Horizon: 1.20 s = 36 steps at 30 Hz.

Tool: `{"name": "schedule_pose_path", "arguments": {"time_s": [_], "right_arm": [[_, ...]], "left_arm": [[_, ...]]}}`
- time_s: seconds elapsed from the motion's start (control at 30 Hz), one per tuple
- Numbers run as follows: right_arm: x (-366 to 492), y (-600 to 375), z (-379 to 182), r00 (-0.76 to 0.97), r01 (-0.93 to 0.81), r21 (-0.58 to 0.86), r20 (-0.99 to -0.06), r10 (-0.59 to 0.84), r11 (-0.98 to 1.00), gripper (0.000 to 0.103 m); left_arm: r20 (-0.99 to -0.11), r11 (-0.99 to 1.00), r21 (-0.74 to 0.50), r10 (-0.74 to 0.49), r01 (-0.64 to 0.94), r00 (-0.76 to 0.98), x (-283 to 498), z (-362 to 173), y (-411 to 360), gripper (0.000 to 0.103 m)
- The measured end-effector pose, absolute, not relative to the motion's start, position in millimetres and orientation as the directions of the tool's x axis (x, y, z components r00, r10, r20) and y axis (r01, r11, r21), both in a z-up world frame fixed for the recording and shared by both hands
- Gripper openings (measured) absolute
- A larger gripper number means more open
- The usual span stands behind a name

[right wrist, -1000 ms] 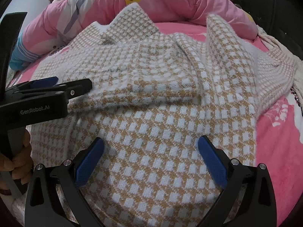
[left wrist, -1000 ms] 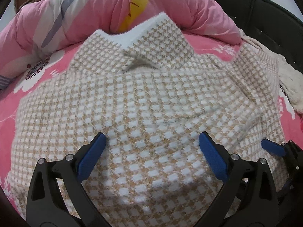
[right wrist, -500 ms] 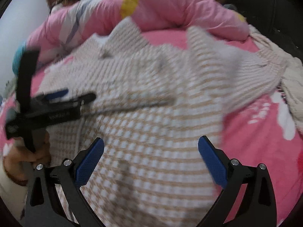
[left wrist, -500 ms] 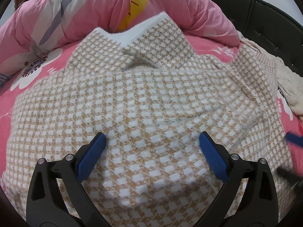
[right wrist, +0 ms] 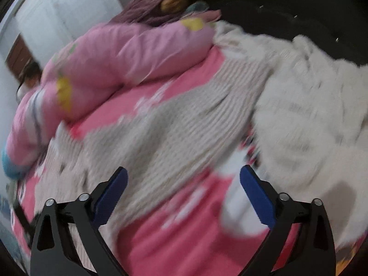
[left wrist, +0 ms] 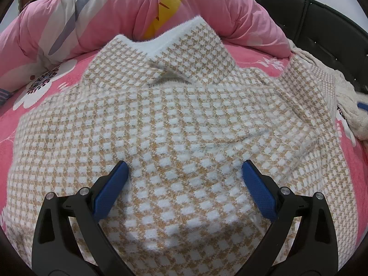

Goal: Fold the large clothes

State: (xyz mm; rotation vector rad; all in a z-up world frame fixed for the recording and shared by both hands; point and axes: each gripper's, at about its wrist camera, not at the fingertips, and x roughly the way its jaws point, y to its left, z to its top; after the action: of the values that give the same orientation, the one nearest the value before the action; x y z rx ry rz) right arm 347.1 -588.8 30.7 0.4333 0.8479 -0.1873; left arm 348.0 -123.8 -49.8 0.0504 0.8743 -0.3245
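Observation:
A large tan-and-white checked sweater (left wrist: pixel 179 119) lies spread on a pink bed, partly folded, its collar pointing away. My left gripper (left wrist: pixel 184 174) is open and empty, hovering low over the sweater's near part. My right gripper (right wrist: pixel 182 179) is open and empty, over the sweater's right sleeve (right wrist: pixel 184 124) and the pink sheet (right wrist: pixel 174 225); this view is blurred by motion. A blue pad of the right gripper (left wrist: pixel 362 105) shows at the right edge of the left wrist view.
A rolled pink quilt (left wrist: pixel 96 16) lies along the far side of the bed. A fluffy white garment (right wrist: pixel 310 105) lies to the right of the sweater. A black padded headboard (left wrist: pixel 322 27) stands at the far right.
My right gripper has swung to the right, off the sweater's body toward its right sleeve and the white garment. My left gripper has stayed nearly still and open.

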Motion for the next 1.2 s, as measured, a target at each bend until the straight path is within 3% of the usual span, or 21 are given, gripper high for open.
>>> {"name": "schedule_pose_path", "arguments": {"time_s": [0.1, 0.33, 0.5, 0.57, 0.9, 1.2], "right_arm": [[373, -625, 35, 0.656, 0.386, 0.323, -0.754, -0.011, 0.864, 0.084], [404, -686, 24, 0.659, 0.502, 0.388, -0.751, -0.051, 0.773, 0.058], [419, -710, 5, 0.647, 0.542, 0.43, -0.761, -0.033, 0.722, 0.05], [423, -715, -5, 0.631, 0.565, 0.425, -0.775, -0.038, 0.707, 0.049], [437, -711, -13, 0.574, 0.579, 0.327, -0.814, -0.089, 0.747, 0.016], [379, -650, 83, 0.706, 0.43, 0.333, -0.703, -0.083, 0.839, 0.014]], "left_arm": [[-0.761, 0.95, -0.086, -0.257, 0.299, 0.596, 348, -50, -124, 0.096], [-0.759, 0.95, -0.087, -0.258, 0.299, 0.598, 348, -50, -124, 0.096], [-0.759, 0.95, -0.086, -0.258, 0.3, 0.598, 347, -50, -124, 0.096], [-0.759, 0.95, -0.087, -0.258, 0.3, 0.598, 347, -50, -124, 0.096], [-0.756, 0.95, -0.086, -0.258, 0.299, 0.602, 347, -50, -123, 0.096], [-0.753, 0.95, -0.09, -0.262, 0.299, 0.604, 347, -49, -123, 0.096]]}}
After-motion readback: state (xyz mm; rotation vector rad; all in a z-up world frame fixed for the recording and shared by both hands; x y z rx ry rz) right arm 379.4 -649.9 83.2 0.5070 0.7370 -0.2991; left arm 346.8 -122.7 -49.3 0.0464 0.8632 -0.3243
